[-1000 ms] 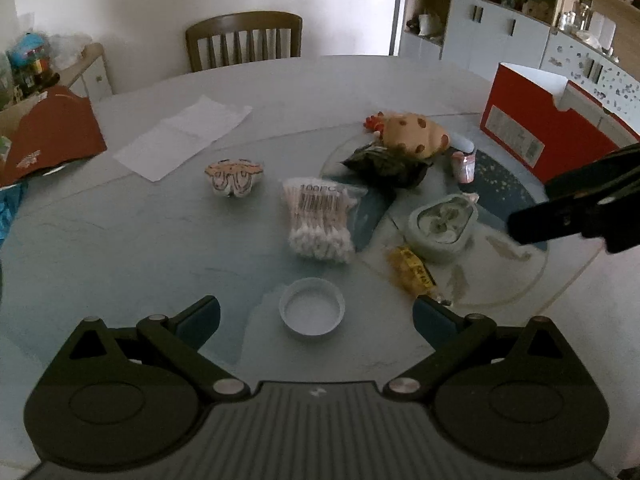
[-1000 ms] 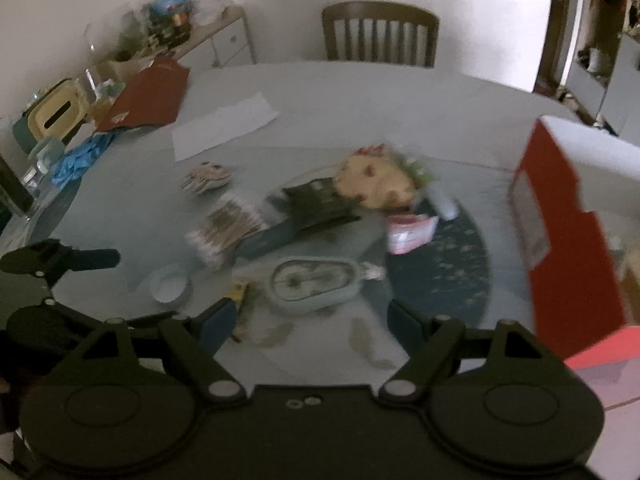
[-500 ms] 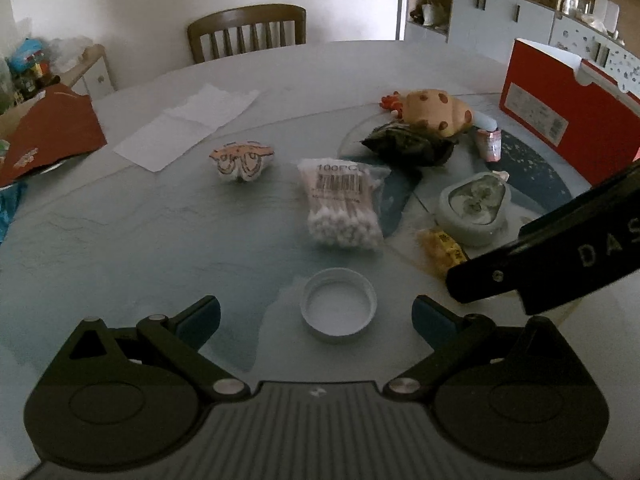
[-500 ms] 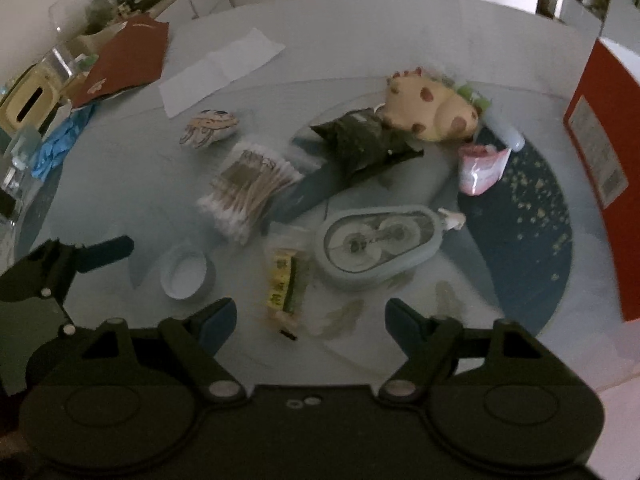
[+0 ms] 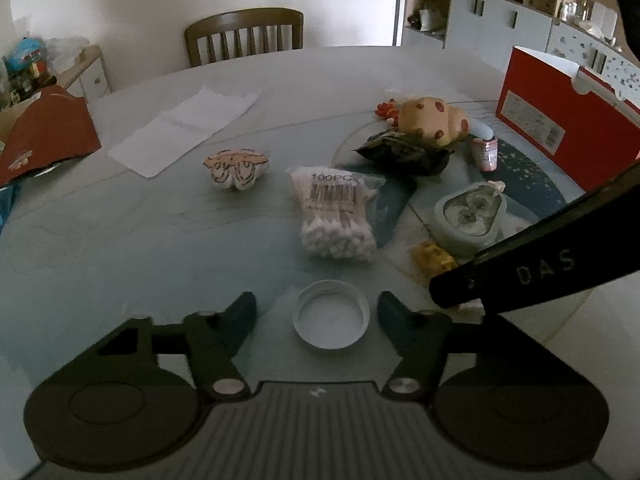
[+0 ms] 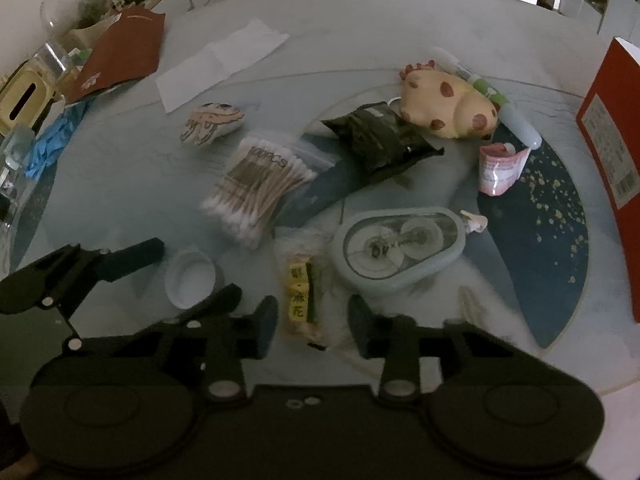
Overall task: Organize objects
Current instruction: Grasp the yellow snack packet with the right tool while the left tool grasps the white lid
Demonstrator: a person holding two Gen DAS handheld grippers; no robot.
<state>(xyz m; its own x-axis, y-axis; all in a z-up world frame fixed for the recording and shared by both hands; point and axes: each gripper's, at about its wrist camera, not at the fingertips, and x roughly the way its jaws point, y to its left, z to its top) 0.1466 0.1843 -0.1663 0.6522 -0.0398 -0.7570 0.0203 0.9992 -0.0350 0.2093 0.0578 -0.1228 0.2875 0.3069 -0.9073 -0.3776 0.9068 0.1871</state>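
On the round glass table (image 5: 120, 240) the left gripper (image 5: 318, 316) is low over the white cap (image 5: 331, 319), which lies open side up between its two fingers; the jaws are closing, and a narrow gap shows on each side of the cap, so the pads do not press on it yet. In the right wrist view the same cap (image 6: 191, 279) is seen at the left with the left gripper (image 6: 192, 272) around it. The right gripper (image 6: 313, 326) is above the yellow packet (image 6: 301, 300), a small clear wrapper with yellow labels, and its jaws are closing too — the packet's near end lies between the fingertips, with table still visible on both sides of it, so they are not clenched on it. Just beside the packet, to the right, lies the tape dispenser (image 6: 400, 250), pale blue with two wheels inside. Farther away lies the bag of cotton swabs (image 6: 260, 188), and beyond it the dark pouch (image 6: 380, 140) and the spotted toy (image 6: 448, 108), which touch each other. A pink sachet (image 6: 500, 170) lies right of the pouch, near a small tube (image 6: 516, 124). The cartoon cushion (image 6: 210, 122) lies alone at the left, near the white paper (image 6: 224, 62). The red box (image 5: 560, 120) stands at the right edge of the table — well apart from both grippers.
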